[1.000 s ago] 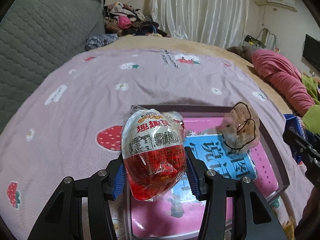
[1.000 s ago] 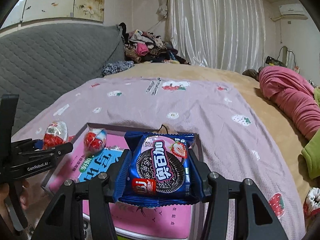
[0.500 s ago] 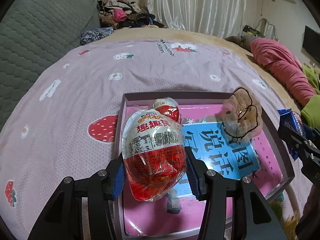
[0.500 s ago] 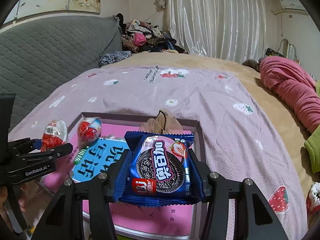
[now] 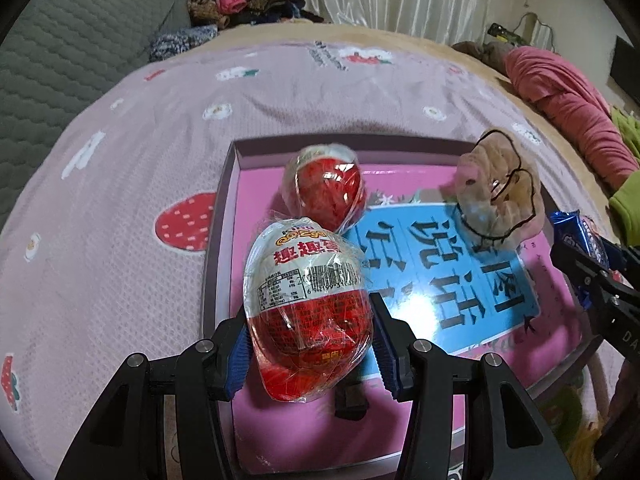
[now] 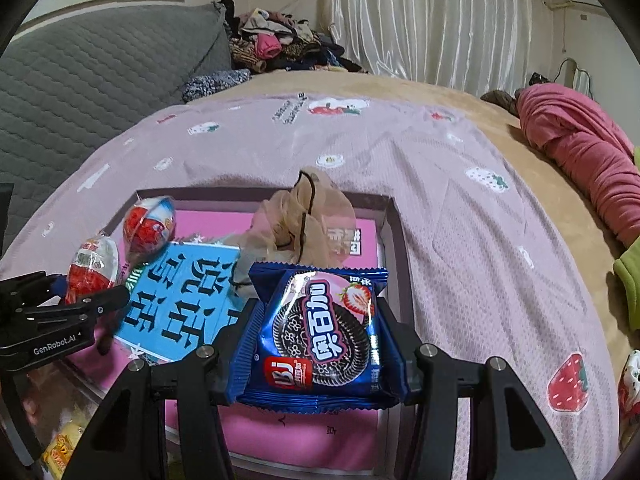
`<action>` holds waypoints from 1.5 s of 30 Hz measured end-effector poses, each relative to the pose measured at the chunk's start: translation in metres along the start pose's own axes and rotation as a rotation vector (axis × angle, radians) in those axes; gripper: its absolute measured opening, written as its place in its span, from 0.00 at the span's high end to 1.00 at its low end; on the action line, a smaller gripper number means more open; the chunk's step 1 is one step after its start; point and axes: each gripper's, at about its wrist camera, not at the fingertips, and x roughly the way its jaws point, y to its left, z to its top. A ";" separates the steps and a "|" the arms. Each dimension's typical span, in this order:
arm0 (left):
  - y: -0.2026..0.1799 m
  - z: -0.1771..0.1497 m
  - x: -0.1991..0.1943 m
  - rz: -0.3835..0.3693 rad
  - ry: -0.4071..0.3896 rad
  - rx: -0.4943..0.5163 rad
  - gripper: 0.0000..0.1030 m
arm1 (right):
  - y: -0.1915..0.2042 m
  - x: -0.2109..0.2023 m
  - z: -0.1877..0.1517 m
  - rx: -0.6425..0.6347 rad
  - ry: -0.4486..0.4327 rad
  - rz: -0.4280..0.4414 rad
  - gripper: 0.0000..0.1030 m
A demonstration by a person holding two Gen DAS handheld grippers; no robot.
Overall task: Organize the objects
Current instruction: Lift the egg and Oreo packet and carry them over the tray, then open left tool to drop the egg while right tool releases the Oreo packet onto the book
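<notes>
My left gripper [image 5: 310, 332] is shut on a red and white wrapped toy egg [image 5: 306, 304] and holds it over the near left part of a shallow pink box [image 5: 224, 204]. A second wrapped egg [image 5: 326, 190] lies in the box's far left corner. A beige hair scrunchie [image 5: 498, 192] lies at the far right. My right gripper [image 6: 318, 344] is shut on a blue cookie packet [image 6: 320, 332] above the box's near right part [image 6: 390, 216]. The held egg [image 6: 92, 268], the second egg [image 6: 150, 228] and the scrunchie [image 6: 304, 216] also show in the right wrist view.
The box sits on a pink bedspread [image 6: 460, 208] with strawberry prints. A grey quilted headboard [image 6: 80, 80] stands at the left. Piled clothes [image 6: 276, 44] lie at the back, and a pink bundle [image 6: 576, 140] at the right. Small packets [image 6: 60, 448] lie at the near left.
Both grippers have moved forward and lower over the box with their loads still held. The box and its contents now look closer and larger.
</notes>
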 end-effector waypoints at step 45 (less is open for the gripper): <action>0.007 0.005 -0.014 -0.006 -0.028 -0.021 0.26 | 0.002 -0.032 0.011 -0.026 -0.099 -0.054 0.41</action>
